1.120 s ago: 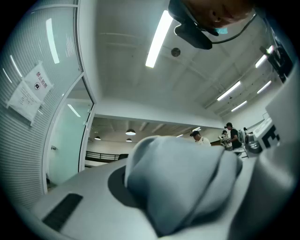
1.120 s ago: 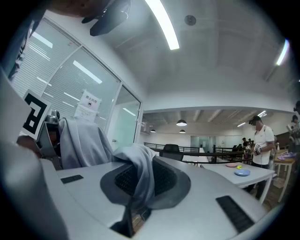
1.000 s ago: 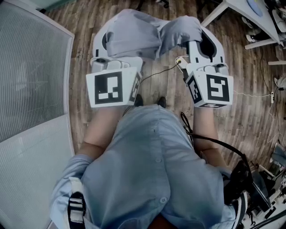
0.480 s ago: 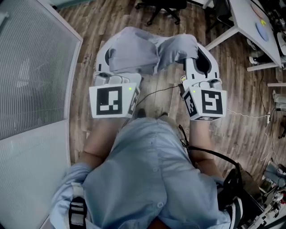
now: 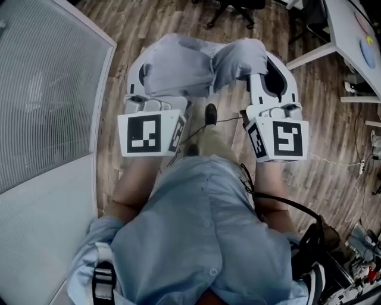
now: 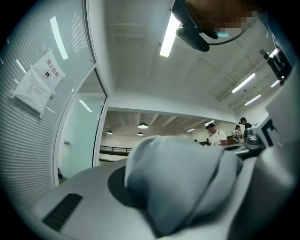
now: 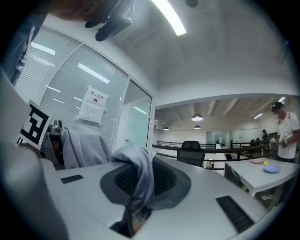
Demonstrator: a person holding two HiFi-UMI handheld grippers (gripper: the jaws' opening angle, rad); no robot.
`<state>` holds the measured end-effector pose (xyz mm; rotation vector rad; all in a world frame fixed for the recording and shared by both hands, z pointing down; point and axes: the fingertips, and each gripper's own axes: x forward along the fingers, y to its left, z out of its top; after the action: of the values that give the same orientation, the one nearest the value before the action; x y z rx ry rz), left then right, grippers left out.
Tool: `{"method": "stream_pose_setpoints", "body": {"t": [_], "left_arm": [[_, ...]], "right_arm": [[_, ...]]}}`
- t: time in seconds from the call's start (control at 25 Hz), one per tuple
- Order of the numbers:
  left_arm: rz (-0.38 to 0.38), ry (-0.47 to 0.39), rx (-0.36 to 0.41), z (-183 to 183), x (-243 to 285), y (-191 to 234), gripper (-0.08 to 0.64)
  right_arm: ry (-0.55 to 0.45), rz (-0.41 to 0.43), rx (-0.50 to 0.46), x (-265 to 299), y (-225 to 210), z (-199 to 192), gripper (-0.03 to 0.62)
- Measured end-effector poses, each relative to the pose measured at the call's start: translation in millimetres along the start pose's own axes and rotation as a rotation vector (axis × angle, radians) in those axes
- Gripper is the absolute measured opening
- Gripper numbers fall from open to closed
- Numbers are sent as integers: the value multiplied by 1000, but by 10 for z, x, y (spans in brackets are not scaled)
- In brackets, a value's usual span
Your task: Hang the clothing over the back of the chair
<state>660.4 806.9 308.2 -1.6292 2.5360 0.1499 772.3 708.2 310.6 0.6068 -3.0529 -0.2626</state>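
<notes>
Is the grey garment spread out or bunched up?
Bunched up. The pale grey cloth garment sags in rumpled folds between the left hand-held gripper and the right hand-held gripper, each shut on a wad of it.

The clothing point(image 5: 190, 62) spans between the left hand-held gripper point(image 5: 143, 74) and the right hand-held gripper point(image 5: 271, 74). A partition point(image 5: 47, 89) stands left, a chair point(image 5: 232, 6) far ahead, and a counter point(image 5: 351, 30) far right.

Bright ceiling strips point(image 7: 168, 16), fisheye-warped edges.

place: office | cues: desks point(image 7: 255, 176); swivel chair point(image 7: 191, 151); glass partition point(image 5: 47, 89)
</notes>
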Motion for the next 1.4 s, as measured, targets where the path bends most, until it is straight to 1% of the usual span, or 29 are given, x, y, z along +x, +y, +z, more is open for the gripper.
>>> {"method": "stream_pose_setpoints", "body": {"t": [0.12, 0.28, 0.52, 0.68, 0.84, 1.0, 1.12, 1.24, 1.4], "left_arm": [[17, -16, 21, -29, 448, 40, 17], [34, -18, 40, -25, 1123, -82, 17], [52, -33, 71, 105, 1993, -141, 17], [57, -43, 97, 157, 2342, -53, 17], [55, -40, 92, 126, 2639, 108, 17], [58, -26, 67, -87, 2929, 362, 17], [59, -12, 46, -324, 3157, 670, 17], [62, -5, 53, -481, 3506, 1055, 17], [61, 21, 55, -503, 4176, 1622, 17]], "right_arm": [[-16, 19, -11, 381, -267, -39, 41], [-42, 43, -2, 846, -807, -52, 41], [-60, 84, 13, 1494, -1438, 5, 41], [-68, 87, 22, 1814, -1639, 6, 41], [-64, 89, 15, 2155, -1717, 21, 41], [-42, 89, 10, 2554, -1727, -116, 42], [-15, 82, 1, 2935, -1671, -306, 41], [-5, 73, 6, 3467, -1650, -398, 41], [10, 74, 13, 4356, -1698, -332, 41]]}}
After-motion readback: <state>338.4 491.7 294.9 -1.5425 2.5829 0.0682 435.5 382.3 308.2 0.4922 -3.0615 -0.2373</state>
